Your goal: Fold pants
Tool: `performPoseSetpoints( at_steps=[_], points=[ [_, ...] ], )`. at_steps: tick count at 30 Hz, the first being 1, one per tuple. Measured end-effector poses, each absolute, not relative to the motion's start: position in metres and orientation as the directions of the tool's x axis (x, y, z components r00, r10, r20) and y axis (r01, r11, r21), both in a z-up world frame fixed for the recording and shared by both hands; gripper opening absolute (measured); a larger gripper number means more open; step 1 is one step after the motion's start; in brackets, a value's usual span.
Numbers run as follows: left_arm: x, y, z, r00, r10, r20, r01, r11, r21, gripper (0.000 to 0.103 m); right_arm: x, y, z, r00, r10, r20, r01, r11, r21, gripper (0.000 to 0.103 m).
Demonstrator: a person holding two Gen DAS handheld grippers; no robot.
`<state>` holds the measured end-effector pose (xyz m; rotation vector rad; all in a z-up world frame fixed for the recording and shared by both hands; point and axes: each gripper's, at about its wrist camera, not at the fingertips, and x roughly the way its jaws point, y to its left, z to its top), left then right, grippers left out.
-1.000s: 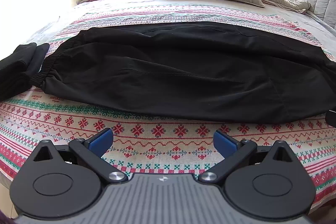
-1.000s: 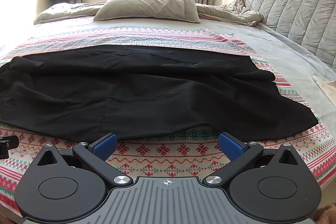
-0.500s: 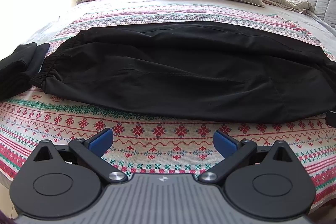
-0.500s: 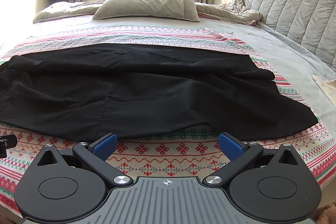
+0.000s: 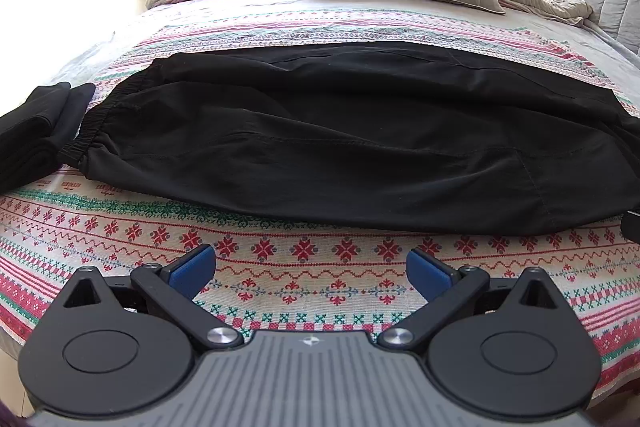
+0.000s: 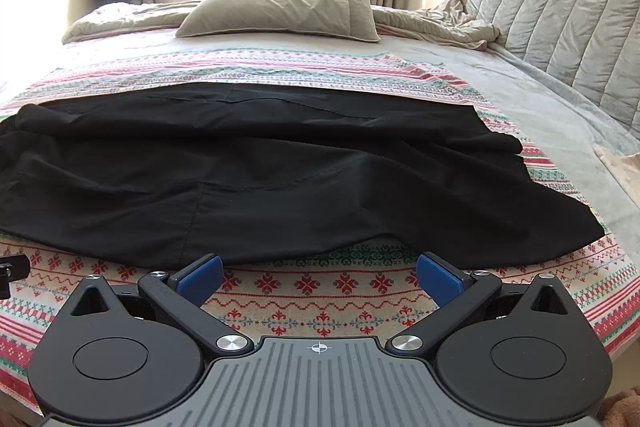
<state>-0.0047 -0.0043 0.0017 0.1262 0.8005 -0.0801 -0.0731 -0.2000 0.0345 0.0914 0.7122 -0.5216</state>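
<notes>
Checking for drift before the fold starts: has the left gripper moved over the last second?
No. The left gripper keeps the same place against the black pants' near hem and the blanket.

matt black cloth pants (image 5: 340,147), woven patterned blanket (image 5: 280,267)

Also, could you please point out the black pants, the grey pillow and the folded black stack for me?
black pants (image 5: 340,143), left wrist view, middle of the spread fabric.
grey pillow (image 6: 280,11), right wrist view, centre of its top face.
folded black stack (image 5: 28,139), left wrist view, its upper layer.
</notes>
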Motion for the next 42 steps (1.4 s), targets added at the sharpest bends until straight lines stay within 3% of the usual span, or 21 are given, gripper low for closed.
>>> performPoseSetpoints(
  at_steps=[10, 15, 20, 27, 31, 35, 42],
  points=[
    [-0.005, -0.001, 0.0, 0.712, -0.016, -0.702, 0.106, 0.991, 0.085, 0.103, -0.074, -0.203, 0.036, 0.632, -0.439, -0.638, 0.495, 0.862, -0.103, 0.103],
    [-0.008, -0.001, 0.0, 0.779, -0.016, -0.627, 0.125, 0.984, 0.129, 0.103, -0.076, -0.213, 0.035, 0.644, -0.42, -0.639, 0.48, 0.873, -0.089, 0.103],
    [0.007, 0.018, 0.003, 0.747, -0.084, -0.66, 0.166, 0.984, 0.062, 0.103, -0.076, -0.241, 0.033, 0.631, -0.324, -0.705, 0.45, 0.893, -0.008, 0.103],
    [0.038, 0.067, 0.003, 0.711, -0.097, -0.697, 0.168, 0.985, 0.034, 0.103, -0.095, -0.304, 0.043, 0.584, -0.363, -0.726, 0.571, 0.819, 0.05, 0.103],
    [0.059, 0.11, -0.001, 0.69, -0.1, -0.717, 0.099, 0.994, -0.043, 0.103, -0.115, -0.352, 0.036, 0.579, -0.32, -0.75, 0.656, 0.729, 0.195, 0.103],
    [0.075, 0.156, -0.011, 0.689, -0.165, -0.705, 0.0, 0.974, -0.227, 0.103, -0.136, -0.392, 0.02, 0.578, -0.309, -0.755, 0.722, 0.625, 0.297, 0.102],
    [0.081, 0.199, -0.026, 0.747, -0.199, -0.635, -0.088, 0.916, -0.391, 0.086, -0.157, -0.426, -0.008, 0.621, -0.39, -0.68, 0.761, 0.51, 0.402, 0.097]
  ],
)
